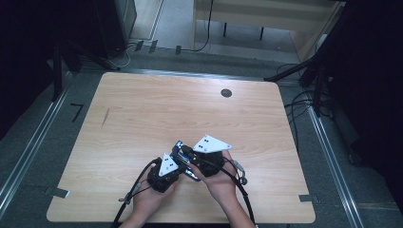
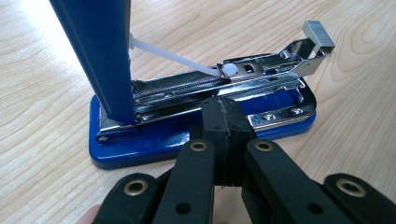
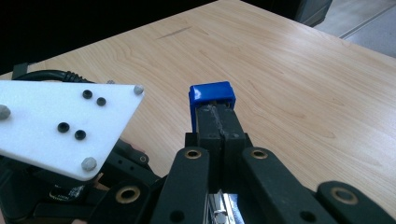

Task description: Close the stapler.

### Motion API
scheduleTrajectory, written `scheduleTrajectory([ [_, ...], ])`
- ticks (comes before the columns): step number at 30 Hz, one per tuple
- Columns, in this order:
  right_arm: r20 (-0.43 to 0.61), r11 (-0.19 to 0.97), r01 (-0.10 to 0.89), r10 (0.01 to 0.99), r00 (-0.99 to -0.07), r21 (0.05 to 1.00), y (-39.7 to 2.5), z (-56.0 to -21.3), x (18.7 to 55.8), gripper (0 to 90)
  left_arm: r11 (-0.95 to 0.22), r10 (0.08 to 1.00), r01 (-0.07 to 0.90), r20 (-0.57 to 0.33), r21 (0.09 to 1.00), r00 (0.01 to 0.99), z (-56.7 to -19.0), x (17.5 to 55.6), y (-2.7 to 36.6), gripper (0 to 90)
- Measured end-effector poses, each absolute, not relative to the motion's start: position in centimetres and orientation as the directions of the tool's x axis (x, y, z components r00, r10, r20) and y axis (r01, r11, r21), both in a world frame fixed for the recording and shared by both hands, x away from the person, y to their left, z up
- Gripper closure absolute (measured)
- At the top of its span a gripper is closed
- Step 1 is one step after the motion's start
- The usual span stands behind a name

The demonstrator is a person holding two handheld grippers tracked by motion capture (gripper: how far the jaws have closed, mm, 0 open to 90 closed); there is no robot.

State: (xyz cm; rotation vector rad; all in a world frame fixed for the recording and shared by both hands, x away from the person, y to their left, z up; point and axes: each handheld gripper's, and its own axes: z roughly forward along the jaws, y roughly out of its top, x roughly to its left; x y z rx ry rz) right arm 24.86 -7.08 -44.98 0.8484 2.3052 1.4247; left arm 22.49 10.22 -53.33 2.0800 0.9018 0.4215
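Stapler (image 1: 184, 164), blue, opened up, on the near-centre part of the wooden surface (image 1: 142, 114), well toward the person's side from the dark round grommet (image 1: 226, 93) at the far edge. High view: left claw (image 1: 175, 164) and right claw (image 1: 187, 159) meet over the stapler, each carrying a pale three-cornered plate; left hand (image 1: 149, 197) and right hand (image 1: 221, 183) come in from the near edge, cables trailing back. Jaw state is too small to read from this view.

Left gripper view: left claw (image 2: 226, 135) with its two black jaws pressed together, nothing visibly between them; their tips sit just above the near long edge of the stapler's blue base (image 2: 187, 135), touching or nearly so, I cannot tell which. Chrome magazine (image 2: 219, 88) lies open along the base, spring exposed, a white plastic pusher rod running into it, staple pusher tab raised at the far right end. Blue top arm (image 2: 100, 56) stands steeply upright from the hinge end, left of the claw.

Right gripper view: right claw (image 3: 219, 130) narrow, jaws closed against the blue tip of the stapler's top arm (image 3: 211, 95), which caps the jaw ends. Chrome metal shows between the jaw roots at the bottom. Left claw's white plate (image 3: 60, 126) lies just left of the stapler tip.
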Motion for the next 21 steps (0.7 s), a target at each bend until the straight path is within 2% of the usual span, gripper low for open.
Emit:
scheduleTrajectory([
  [21, 0.044, 0.340, 0.314, 0.613, -0.789, 0.886, -6.05, -44.71, 25.52, 90.0, -0.423, 0.725, 0.449, -0.003, 0.787, 0.689, -53.30, 22.47, 10.21, 90.0],
])
